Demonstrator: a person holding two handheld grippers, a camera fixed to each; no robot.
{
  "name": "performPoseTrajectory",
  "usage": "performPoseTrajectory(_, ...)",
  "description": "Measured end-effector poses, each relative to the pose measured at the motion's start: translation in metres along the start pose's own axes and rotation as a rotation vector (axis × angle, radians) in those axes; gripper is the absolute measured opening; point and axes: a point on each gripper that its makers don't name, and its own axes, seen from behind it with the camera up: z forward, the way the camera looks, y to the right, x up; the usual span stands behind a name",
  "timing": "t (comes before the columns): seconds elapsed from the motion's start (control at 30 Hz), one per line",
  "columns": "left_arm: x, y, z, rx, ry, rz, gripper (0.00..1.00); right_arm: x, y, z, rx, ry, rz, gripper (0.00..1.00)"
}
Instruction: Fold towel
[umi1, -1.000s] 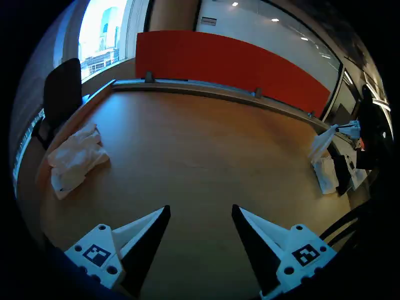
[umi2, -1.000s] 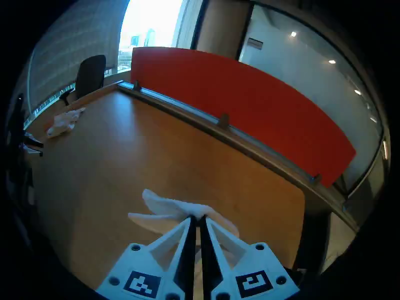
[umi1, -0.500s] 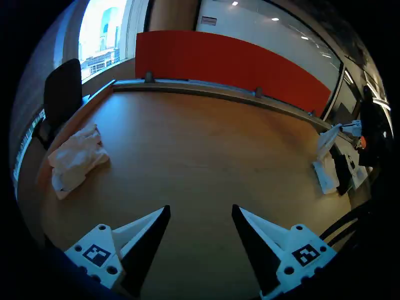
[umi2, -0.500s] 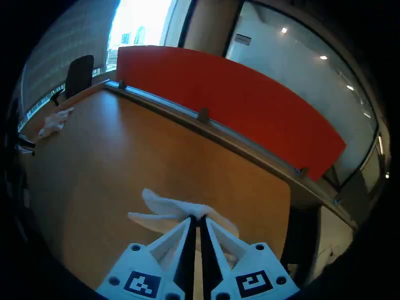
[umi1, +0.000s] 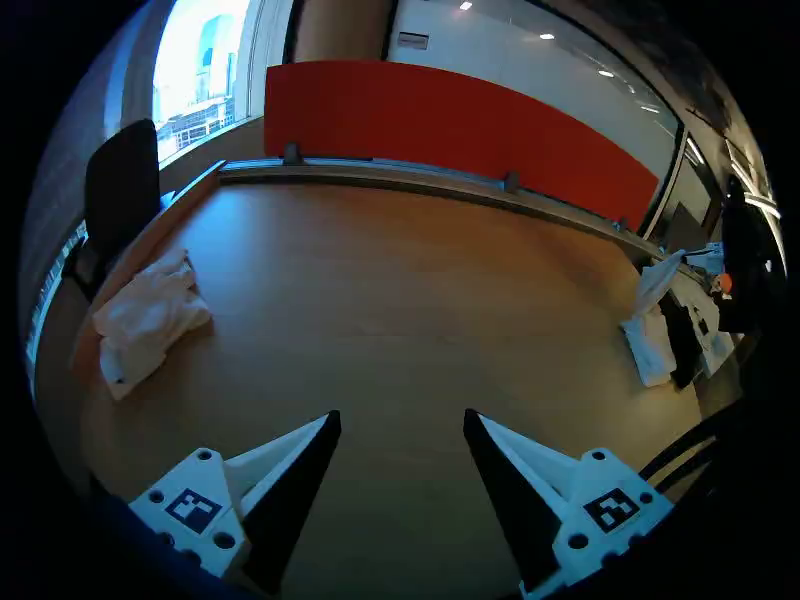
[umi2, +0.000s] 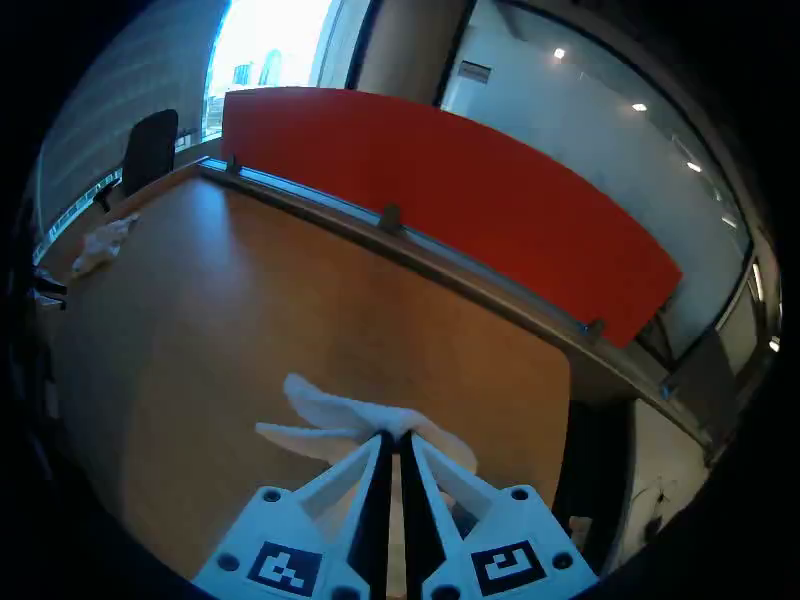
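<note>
Low at 6 o'clock in the left gripper view, the left gripper (umi1: 401, 414) is wide open over the table (umi1: 400, 290) and holds nothing. A crumpled second towel (umi1: 145, 320) lies at 9 o'clock by the table's edge. The white towel (umi1: 650, 330) hangs at 3 o'clock, far off.

At 6 o'clock in the right gripper view, the right gripper (umi2: 393, 437) is pinched tight on the towel (umi2: 340, 415), above the table (umi2: 250, 300). The second towel (umi2: 100, 245) looks tiny at 9 o'clock.

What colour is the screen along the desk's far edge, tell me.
The screen is plain red, clearest in the right gripper view.
</note>
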Motion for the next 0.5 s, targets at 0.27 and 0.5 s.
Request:
performPoseTrajectory(0.27, 0.001, 0.003, 0.0, -0.005, 0.001, 0.004, 0.91, -0.024, -0.001, -0.012, -0.001, -0.024, 0.006, 0.05)
performPoseTrajectory(0.5, 0.0, 0.007, 0.0, -0.014, -0.001, 0.01, 0.91, -0.063, -0.002, -0.026, -0.005, -0.067, 0.03, 0.05)
